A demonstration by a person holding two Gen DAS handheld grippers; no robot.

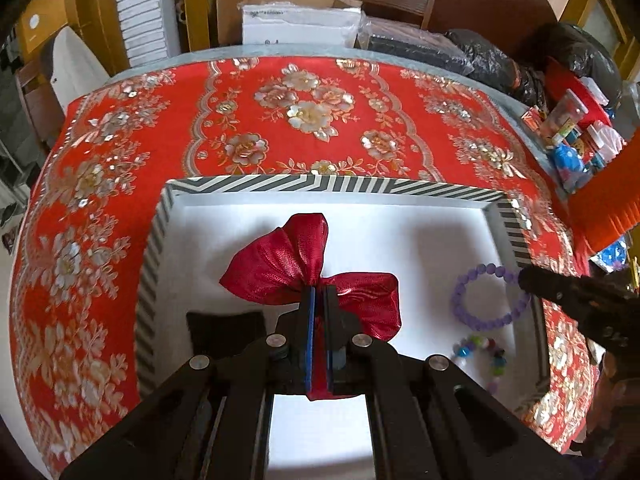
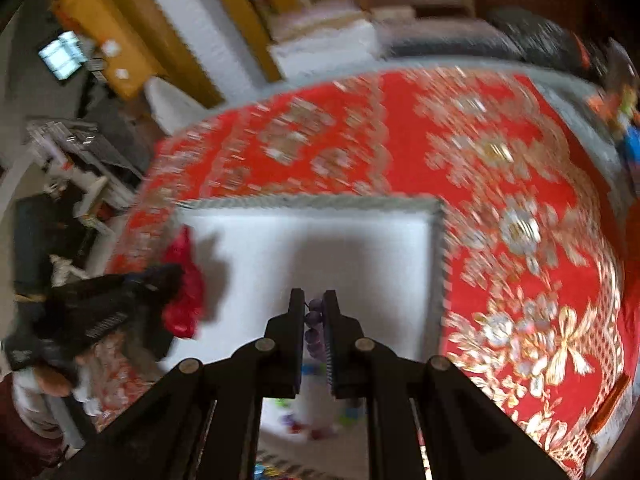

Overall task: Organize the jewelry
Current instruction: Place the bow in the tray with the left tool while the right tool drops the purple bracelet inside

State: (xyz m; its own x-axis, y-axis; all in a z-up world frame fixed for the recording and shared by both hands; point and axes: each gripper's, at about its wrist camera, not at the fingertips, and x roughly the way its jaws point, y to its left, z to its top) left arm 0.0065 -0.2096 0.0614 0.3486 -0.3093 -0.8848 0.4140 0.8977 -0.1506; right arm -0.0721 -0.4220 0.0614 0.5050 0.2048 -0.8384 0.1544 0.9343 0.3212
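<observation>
A white tray with a black-and-white striped rim (image 1: 320,185) lies on the red floral tablecloth. My left gripper (image 1: 319,292) is shut on a red satin bow (image 1: 280,264) and holds it over the tray's middle. My right gripper (image 2: 314,300) is shut on a purple bead bracelet (image 2: 314,320), which shows as a ring (image 1: 486,298) at the tray's right side in the left wrist view, where the right gripper (image 1: 524,278) touches its edge. A multicoloured bead bracelet (image 1: 482,354) lies in the tray near the purple one. The right wrist view is blurred; the bow (image 2: 186,280) shows at its left.
A dark rectangular piece (image 1: 226,332) lies in the tray at the left. Cardboard boxes (image 1: 300,20), black bags (image 1: 492,60) and a clutter of small colourful packets (image 1: 572,136) line the far and right table edges. The tray rim (image 2: 312,202) shows in the right wrist view.
</observation>
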